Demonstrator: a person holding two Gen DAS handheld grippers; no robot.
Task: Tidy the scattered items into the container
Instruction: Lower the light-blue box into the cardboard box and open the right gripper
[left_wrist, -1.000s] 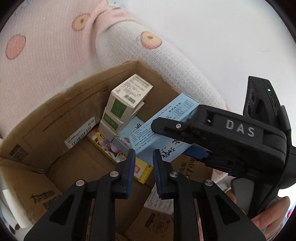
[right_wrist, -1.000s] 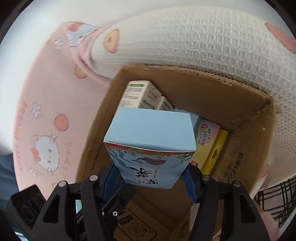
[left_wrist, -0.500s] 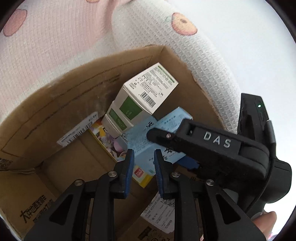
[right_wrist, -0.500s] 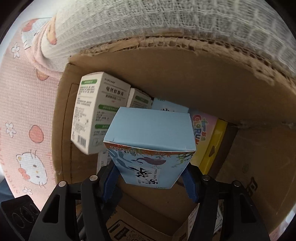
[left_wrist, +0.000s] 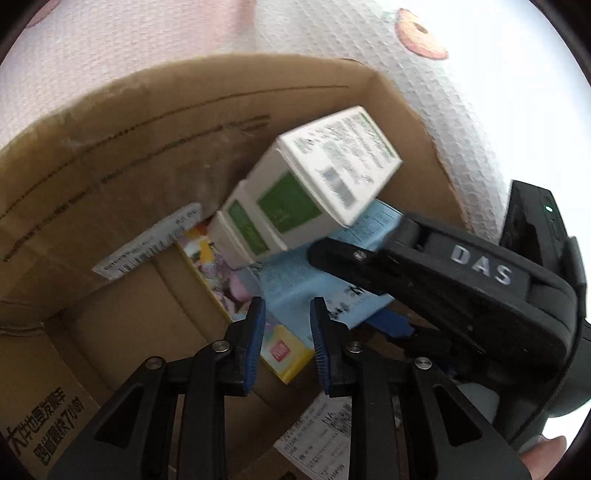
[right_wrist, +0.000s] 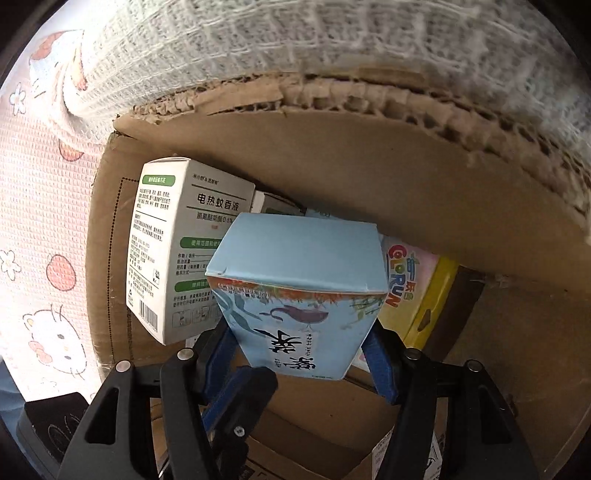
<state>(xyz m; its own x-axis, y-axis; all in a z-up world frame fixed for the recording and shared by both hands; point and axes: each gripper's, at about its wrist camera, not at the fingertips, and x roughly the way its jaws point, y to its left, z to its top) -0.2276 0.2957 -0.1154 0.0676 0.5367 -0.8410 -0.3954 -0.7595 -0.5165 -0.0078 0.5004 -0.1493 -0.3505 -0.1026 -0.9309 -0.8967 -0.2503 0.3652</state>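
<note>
Nearest the right wrist camera, the right gripper (right_wrist: 303, 354) is clamped on a pale blue printed cardboard carton (right_wrist: 299, 291), its blue pads pressing the two narrow side faces low on the carton. The carton hangs inside the open brown corrugated cardboard box (right_wrist: 388, 177), above the floor of the box and not yet resting on anything.

The left gripper (left_wrist: 286, 332) hangs beside it over the same box. Its jaws are opening and nothing lies between them.

Just beyond the blue carton stands a white carton with green labels (right_wrist: 173, 254), tilted against a smaller white one. Past these lies a flat yellow and pink packet marked GLORUN (right_wrist: 410, 284), against the far wall. A white waffle-weave blanket (right_wrist: 332, 40) lies beyond the rim of the box.

Judgement: the blue carton looks light, thin-walled and crushable. A hold on opposite flat sides near an end suits it; hard squeezing would dent it. Its smooth print may slip.
</note>
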